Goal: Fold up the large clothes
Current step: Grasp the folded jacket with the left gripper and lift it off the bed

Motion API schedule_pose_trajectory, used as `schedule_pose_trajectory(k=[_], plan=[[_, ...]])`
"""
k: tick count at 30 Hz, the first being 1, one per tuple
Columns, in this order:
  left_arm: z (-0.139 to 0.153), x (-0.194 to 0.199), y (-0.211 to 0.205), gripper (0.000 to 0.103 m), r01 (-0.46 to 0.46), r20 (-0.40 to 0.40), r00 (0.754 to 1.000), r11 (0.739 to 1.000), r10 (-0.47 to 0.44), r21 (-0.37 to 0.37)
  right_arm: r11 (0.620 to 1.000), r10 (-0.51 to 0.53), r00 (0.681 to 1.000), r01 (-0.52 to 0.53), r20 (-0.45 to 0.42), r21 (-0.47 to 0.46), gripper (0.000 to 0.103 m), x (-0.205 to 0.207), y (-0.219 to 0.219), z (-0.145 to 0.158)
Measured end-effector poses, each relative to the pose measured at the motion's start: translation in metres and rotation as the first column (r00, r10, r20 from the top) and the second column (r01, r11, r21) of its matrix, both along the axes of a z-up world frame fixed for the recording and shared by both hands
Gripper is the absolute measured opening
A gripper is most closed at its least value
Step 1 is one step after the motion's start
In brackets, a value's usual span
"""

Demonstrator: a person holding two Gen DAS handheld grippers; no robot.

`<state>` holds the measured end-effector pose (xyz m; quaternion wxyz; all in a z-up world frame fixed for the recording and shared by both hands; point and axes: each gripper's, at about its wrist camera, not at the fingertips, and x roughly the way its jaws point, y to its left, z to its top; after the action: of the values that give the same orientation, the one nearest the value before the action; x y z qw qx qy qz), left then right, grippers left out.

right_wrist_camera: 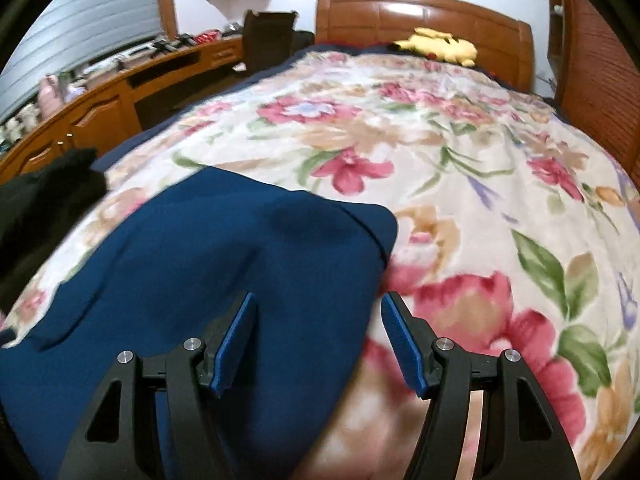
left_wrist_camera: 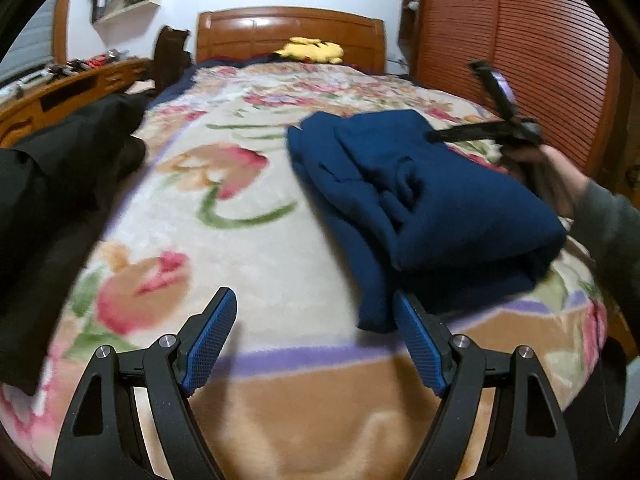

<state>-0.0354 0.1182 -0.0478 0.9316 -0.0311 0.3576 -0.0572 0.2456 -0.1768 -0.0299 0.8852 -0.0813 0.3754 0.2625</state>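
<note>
Blue-padded left tool (left_wrist_camera: 314, 312) hovers low over the floral bed (left_wrist_camera: 256, 240), jaws wide apart and holding nothing. Just ahead to its right lies the folded navy garment (left_wrist_camera: 432, 200). Right tool (right_wrist_camera: 318, 316), also spread and empty, hangs above the garment's edge, gripped by a grey-sleeved hand (left_wrist_camera: 556, 176). No writing is readable.

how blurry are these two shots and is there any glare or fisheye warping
Left wrist view: motion smear on the black garment and the right tongs; glare on the headboard; bed bulges from the fisheye. Right wrist view: blue garment edges and nearby flowers soft, right tongs crisp, glare again on the headboard.
</note>
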Motion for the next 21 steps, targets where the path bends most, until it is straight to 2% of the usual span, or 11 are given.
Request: schedule_pose_trajectory(k=[2,4,6,7,8,9,10,11,12,16,21], plan=[[-0.004,0.003,-0.003,0.076,0.014,-0.018,1.0,1.0,-0.015,-0.009,1.0,-0.005,0.999,0.006,-0.054,0.021,0.075,0.015,0.002,-0.011],[-0.006,0.007,-0.007,0.07,0.032,-0.029,0.999,0.999,-0.033,-0.032,0.998,0.001,0.99,0.008,-0.139,0.068,0.079,0.03,0.004,-0.023],[-0.007,0.01,-0.008,0.048,0.06,-0.038,0.997,0.996,-0.063,-0.069,0.992,0.008,0.981,0.016,-0.195,0.122,0.08,0.041,0.003,-0.034],[-0.008,0.013,-0.009,0.042,0.078,-0.048,0.995,0.992,-0.083,-0.104,0.988,0.018,0.975,0.017,-0.222,0.156,0.08,0.048,0.001,-0.038],[-0.008,0.016,-0.01,0.025,0.095,-0.054,0.993,0.987,-0.103,-0.132,0.982,0.031,0.968,0.016,-0.247,0.186,0.08,0.051,0.001,-0.041],[-0.008,0.017,-0.012,0.009,0.121,-0.062,0.989,0.978,-0.133,-0.17,0.979,0.042,0.966,0.011,-0.255,0.202,0.07,0.053,0.0,-0.041],[-0.007,0.018,-0.014,0.009,0.129,-0.067,0.987,0.974,-0.143,-0.186,0.97,0.082,0.958,-0.014,-0.274,0.242,0.057,0.054,0.0,-0.041],[-0.005,0.018,-0.016,0.008,0.127,-0.062,0.988,0.978,-0.139,-0.167,0.962,0.106,0.952,-0.025,-0.287,0.273,0.037,0.055,0.0,-0.039],[0.001,0.015,-0.021,0.007,0.127,-0.045,0.99,0.983,-0.134,-0.135,0.968,0.09,0.961,-0.022,-0.262,0.252,0.023,0.052,-0.001,-0.035],[0.025,0.002,-0.019,0.007,0.103,0.03,0.994,0.989,-0.101,-0.106,0.984,0.069,0.991,-0.049,-0.111,0.173,0.016,0.031,0.011,0.001],[0.054,-0.014,0.005,0.006,0.037,0.112,0.993,0.999,-0.032,-0.038,0.986,0.109,0.993,-0.113,0.047,0.119,0.014,-0.008,0.045,0.055]])
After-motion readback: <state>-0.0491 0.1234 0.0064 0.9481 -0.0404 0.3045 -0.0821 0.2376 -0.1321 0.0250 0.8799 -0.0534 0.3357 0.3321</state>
